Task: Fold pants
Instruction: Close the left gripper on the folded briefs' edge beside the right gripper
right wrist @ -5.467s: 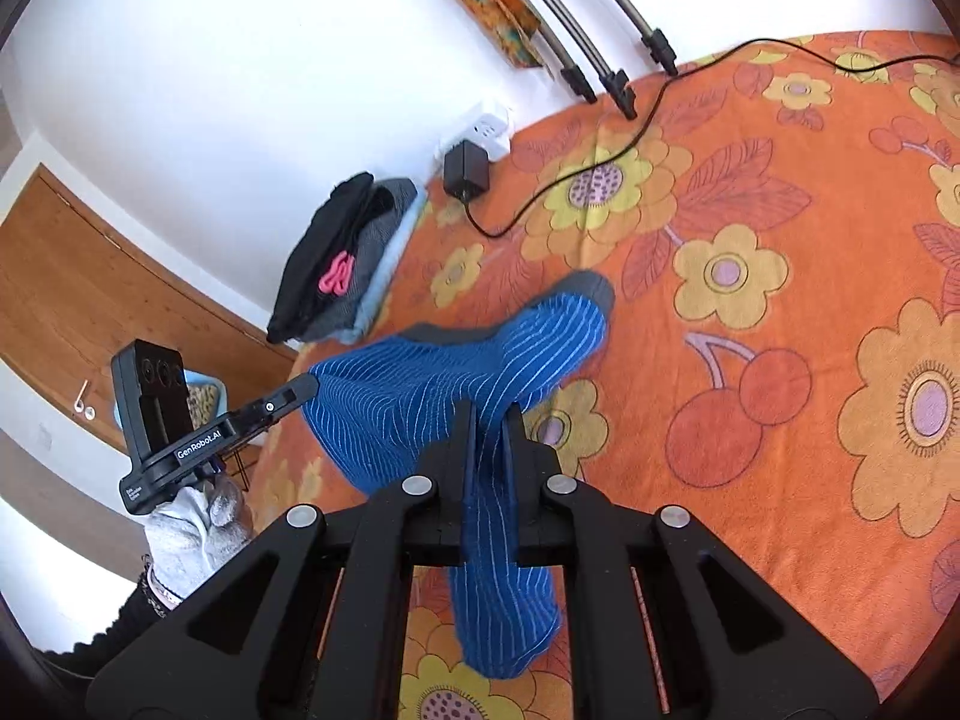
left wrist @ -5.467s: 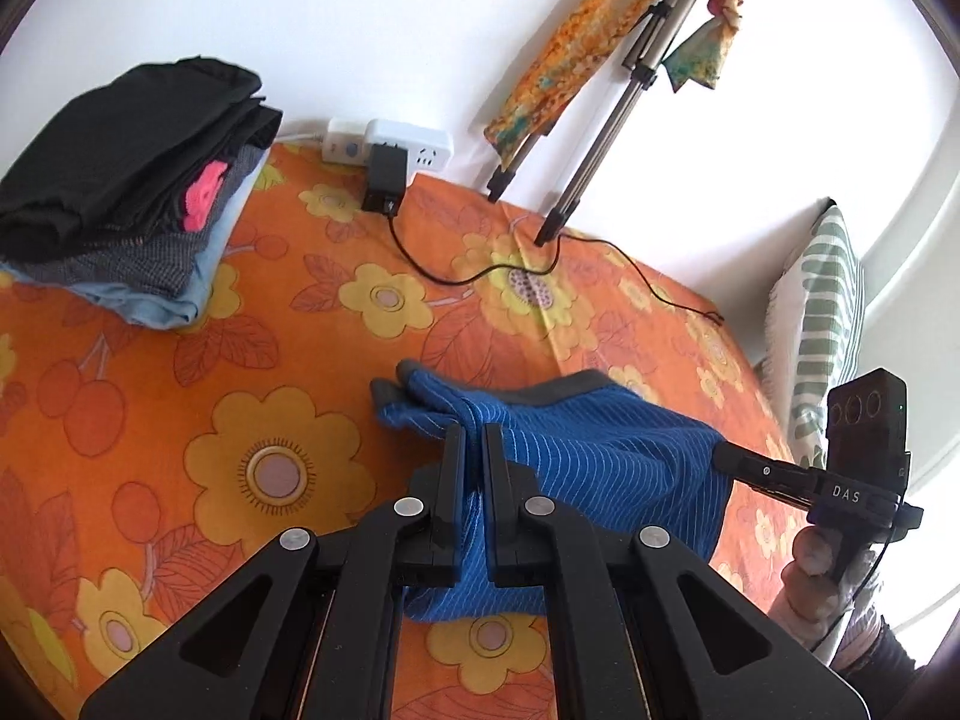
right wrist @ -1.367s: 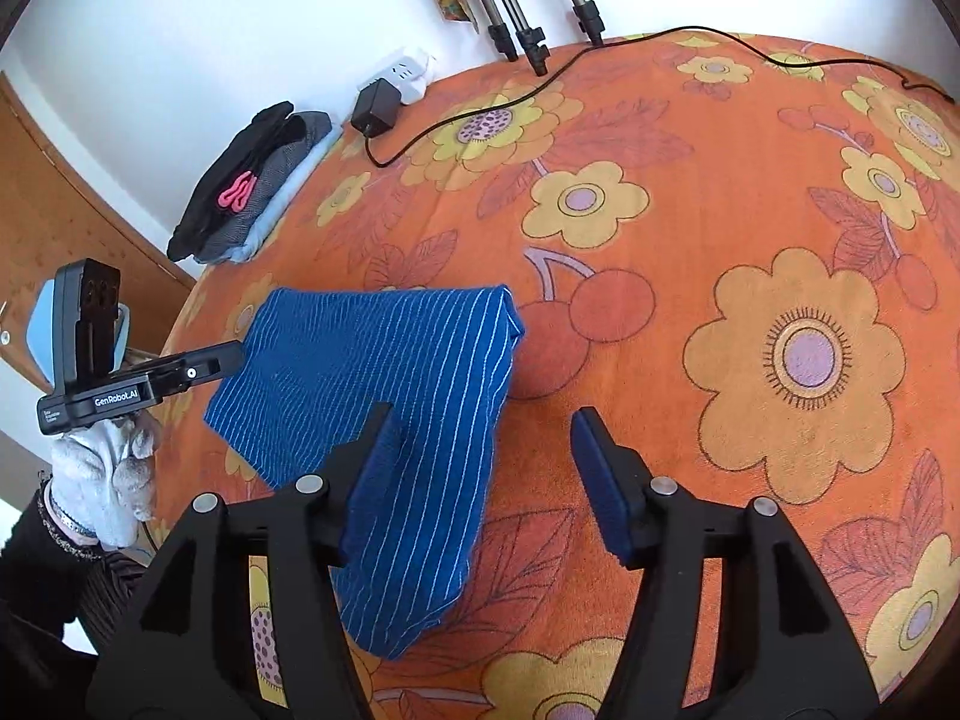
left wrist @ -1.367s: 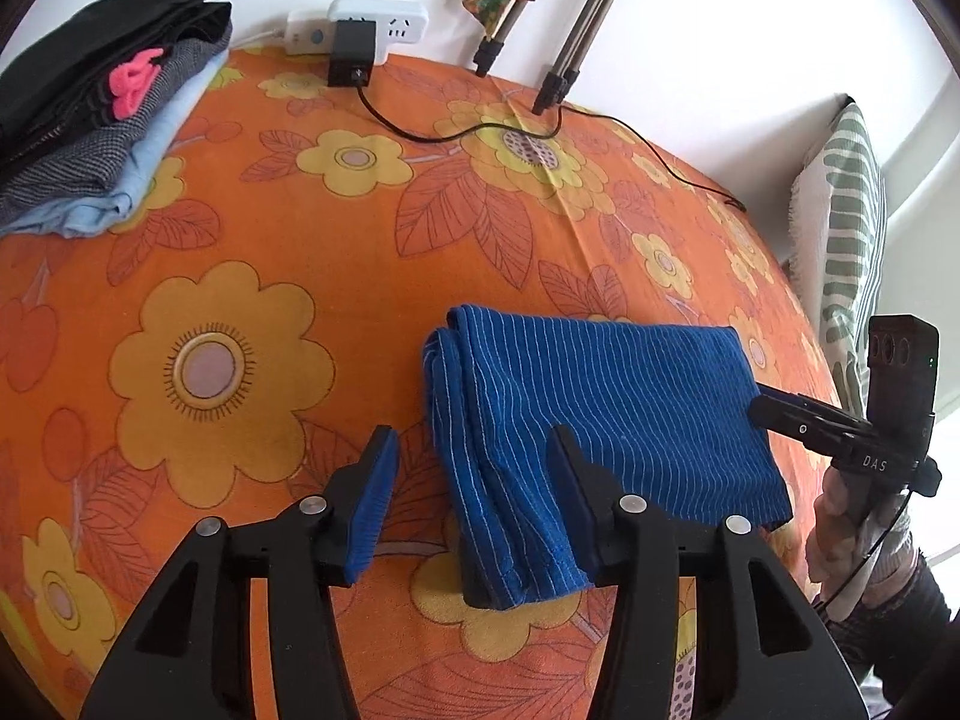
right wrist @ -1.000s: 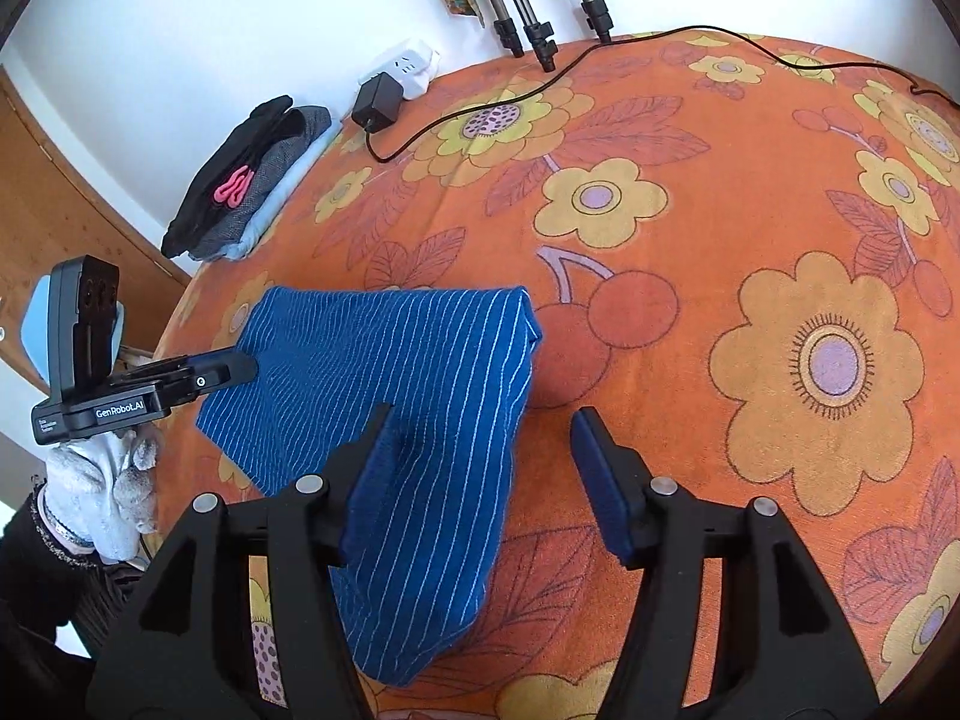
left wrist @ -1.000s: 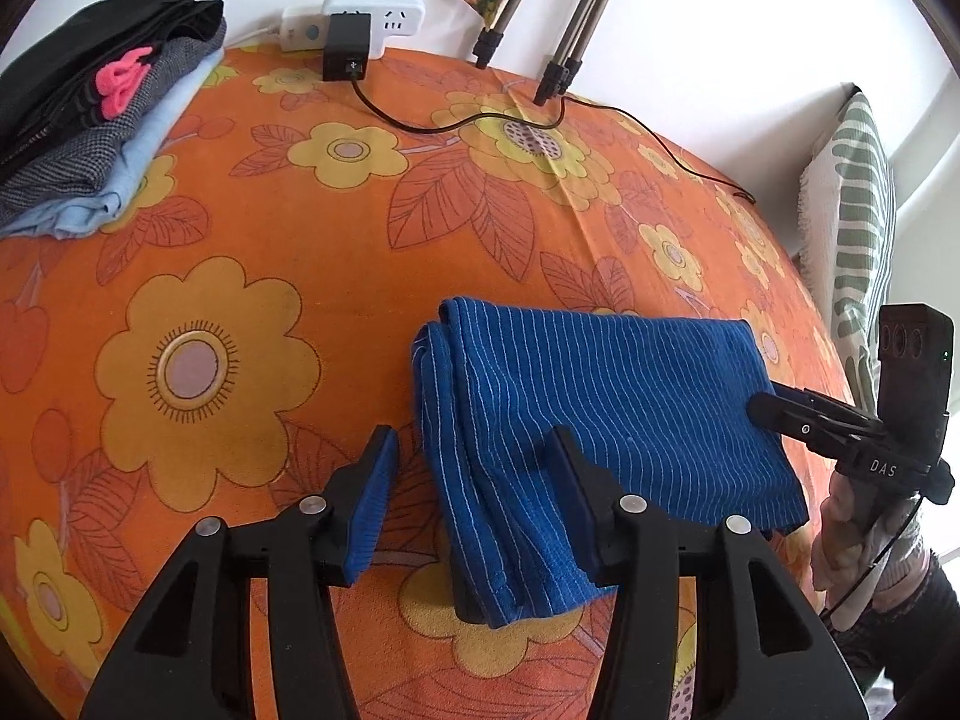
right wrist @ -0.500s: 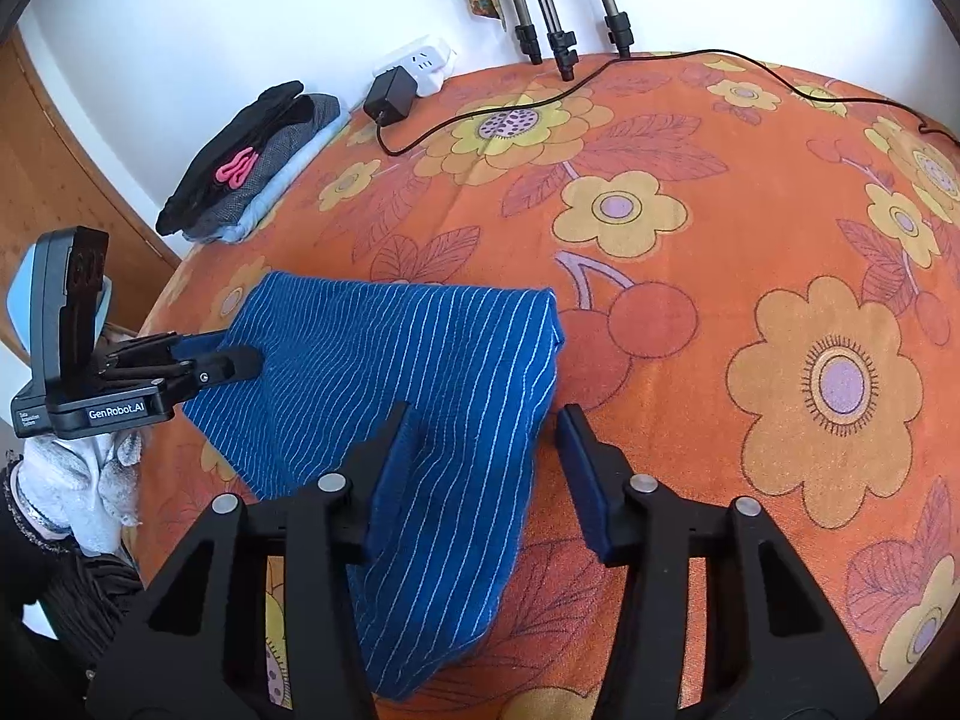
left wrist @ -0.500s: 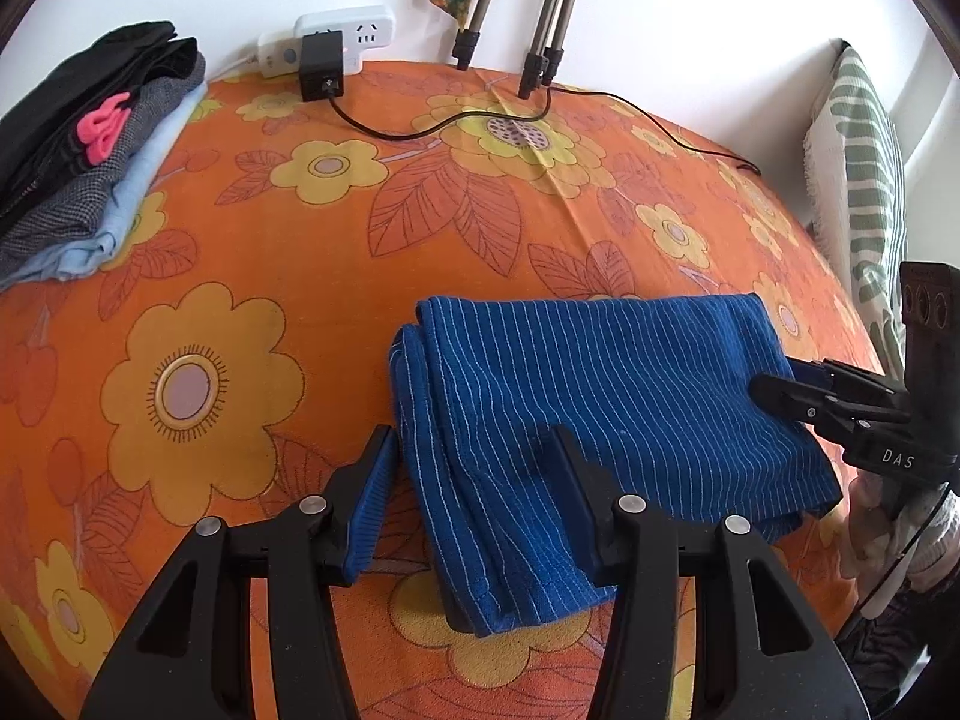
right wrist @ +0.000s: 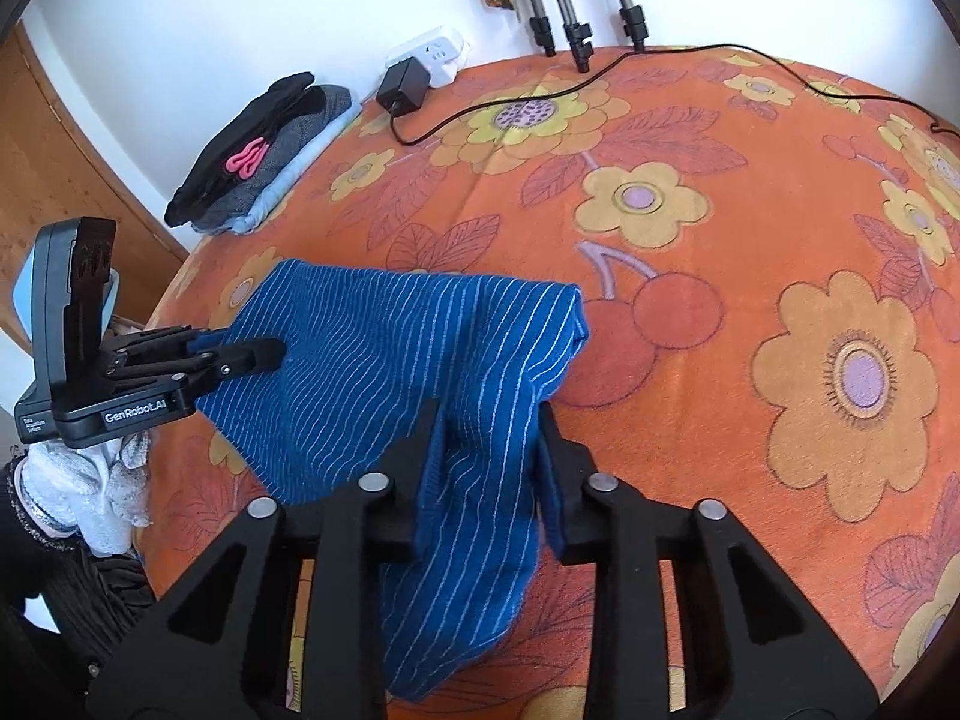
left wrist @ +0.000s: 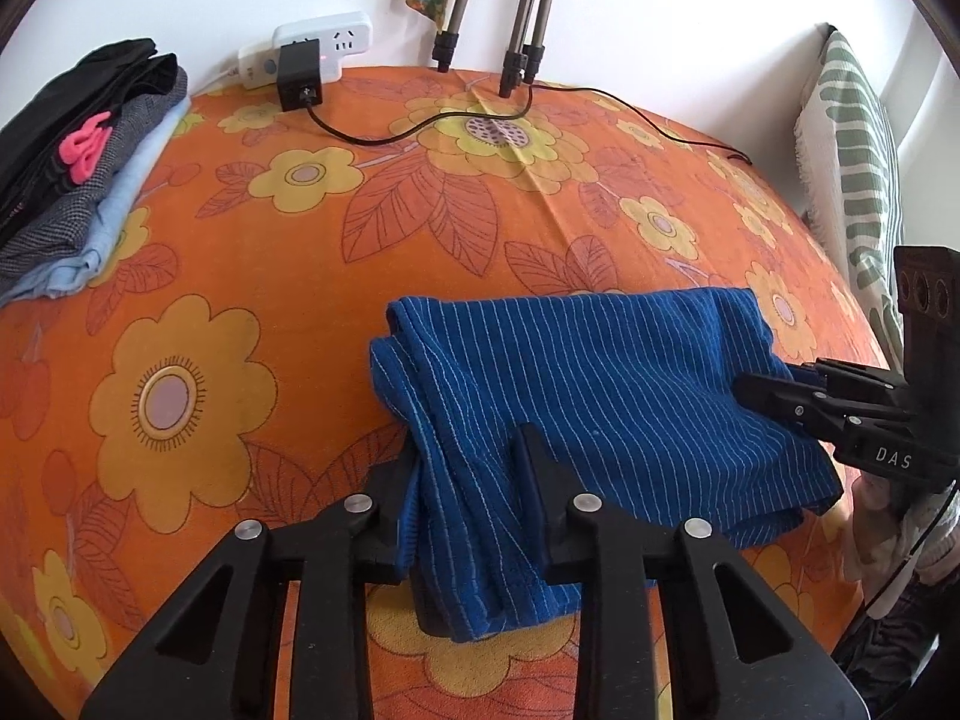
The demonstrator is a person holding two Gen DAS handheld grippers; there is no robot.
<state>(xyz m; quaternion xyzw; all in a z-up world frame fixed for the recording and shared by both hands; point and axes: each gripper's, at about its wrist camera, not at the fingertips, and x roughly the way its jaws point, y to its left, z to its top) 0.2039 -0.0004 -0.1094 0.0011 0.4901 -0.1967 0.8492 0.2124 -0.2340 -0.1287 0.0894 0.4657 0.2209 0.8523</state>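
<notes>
Item: blue striped pants (left wrist: 600,384), folded into a compact rectangle, lying flat on the orange flowered bedspread (left wrist: 198,276) near its front edge, well apart from the stack of folded clothes (left wrist: 72,168) at the far left corner.

Progress: judged well advanced. The legs are already doubled over, and one more fold or a lift to the stack appears to remain.

Left gripper (left wrist: 465,462): jaws have just been closing, and its pads press a thick bunch of cloth at the pants' left end.

Right gripper (right wrist: 486,438): jaws have just been closing too, and it pinches the cloth at the pants' right end.

Relation: each gripper grips one short end, with the pants stretched between them and sagging over the front edge.
</notes>
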